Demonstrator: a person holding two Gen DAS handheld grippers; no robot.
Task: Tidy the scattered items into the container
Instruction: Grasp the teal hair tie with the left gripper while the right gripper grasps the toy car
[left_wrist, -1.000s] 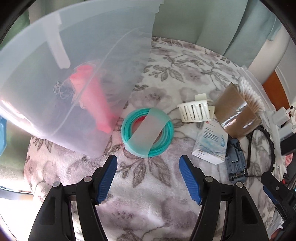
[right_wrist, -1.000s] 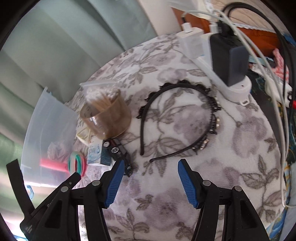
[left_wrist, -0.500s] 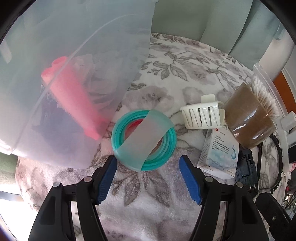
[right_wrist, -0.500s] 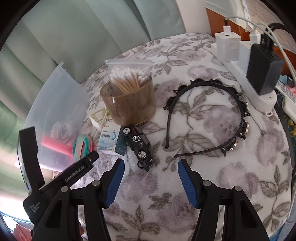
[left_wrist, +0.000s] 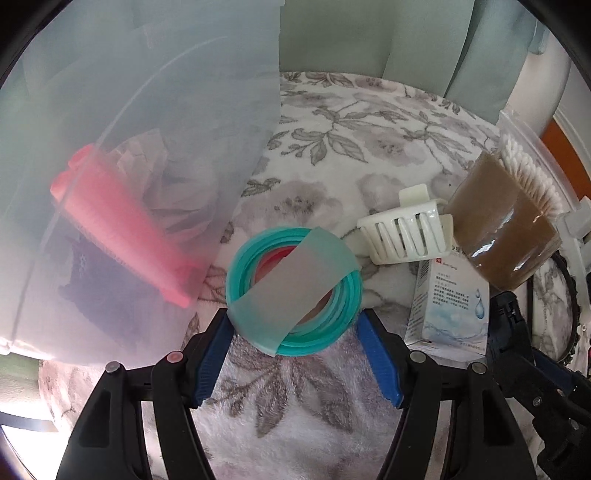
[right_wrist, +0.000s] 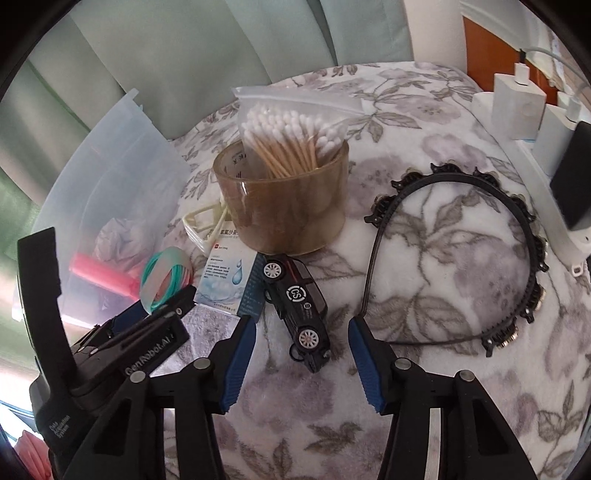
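Both grippers dropped closer since a second ago. Left gripper (left_wrist: 295, 328) jaws released, straddled teal ring bundle (left_wrist: 293, 291) on floral blanket (left_wrist: 332, 155), pads not pressing. Bundle lay just beside translucent container (left_wrist: 147, 110), pink comb (left_wrist: 122, 229) inside. Right gripper (right_wrist: 301, 341) jaws closing around black toy car (right_wrist: 297, 306), pads apart from it. Headband (right_wrist: 461, 258) lay beside car.

You are in a home, likely a bedroom: a fluffy floral blanket (right_wrist: 424, 258) covers the surface, pale green curtains (right_wrist: 184, 44) hang behind, and phone chargers (right_wrist: 517, 107) sit plugged into a white power strip (right_wrist: 546, 184) alongside.
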